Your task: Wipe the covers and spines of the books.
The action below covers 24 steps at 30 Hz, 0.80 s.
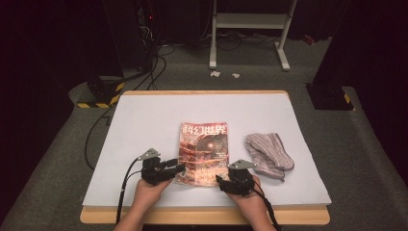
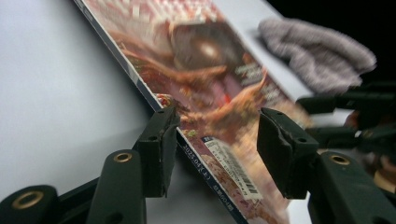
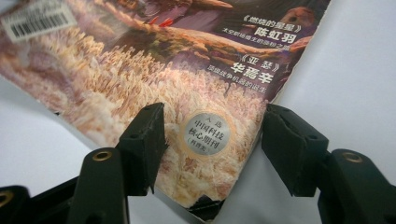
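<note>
At the near edge of the table (image 1: 120, 144), the magazine (image 1: 204, 153) lies flat, long axis pointing away from me, between my left tongs (image 1: 179, 168) and right tongs (image 1: 220, 180), both unclenched astride its bottom corners.

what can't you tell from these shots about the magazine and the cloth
- Magazine, high view: small cover print too small to read.
- Magazine's near left corner, left gripper view: cut off by the bottom edge; cover art blurred.
- Magazine's near right corner, right gripper view: whether the right hand-held gripper presses it, unclear; the jaws straddle it.
- Cloth, left gripper view: blurred, partly behind the other gripper.
</note>
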Tool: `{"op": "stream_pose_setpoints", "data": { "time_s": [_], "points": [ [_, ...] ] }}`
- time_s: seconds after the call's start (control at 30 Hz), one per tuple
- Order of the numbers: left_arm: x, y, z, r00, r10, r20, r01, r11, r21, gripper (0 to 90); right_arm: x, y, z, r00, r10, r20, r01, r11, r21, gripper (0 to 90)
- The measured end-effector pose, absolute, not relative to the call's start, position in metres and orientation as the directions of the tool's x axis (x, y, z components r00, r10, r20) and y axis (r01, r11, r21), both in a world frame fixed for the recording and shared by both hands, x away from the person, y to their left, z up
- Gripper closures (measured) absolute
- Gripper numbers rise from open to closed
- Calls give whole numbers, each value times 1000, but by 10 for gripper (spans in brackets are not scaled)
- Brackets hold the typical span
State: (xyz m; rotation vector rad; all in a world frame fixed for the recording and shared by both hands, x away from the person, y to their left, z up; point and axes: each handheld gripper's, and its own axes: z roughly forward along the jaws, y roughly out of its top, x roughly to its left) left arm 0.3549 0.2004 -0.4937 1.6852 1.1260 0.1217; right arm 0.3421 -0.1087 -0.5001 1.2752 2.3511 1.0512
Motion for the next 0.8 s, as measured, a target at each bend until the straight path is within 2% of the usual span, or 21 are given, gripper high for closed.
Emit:
{"op": "stream_pose_setpoints", "data": {
  "time_s": [0.3,0.57,0.63,0.7,0.8],
  "points": [
    [352,200,-495,543,712,-445,596,46,802,473,336,-100,-499,-596,796,103,606,362,708,409],
    [349,198,-494,537,733,-419,610,6,792,466,334,-97,-500,-599,796,86,600,375,707,407],
    [353,194,-498,560,686,-464,656,-25,754,486,334,-97,-500,-603,793,91,599,374,708,425],
    [350,182,-502,584,698,-414,639,-81,765,470,334,-94,-502,-641,753,150,600,368,711,449],
    [347,178,-498,586,716,-379,617,-91,781,487,328,-81,-500,-661,748,69,554,424,716,446]
  ]
}}
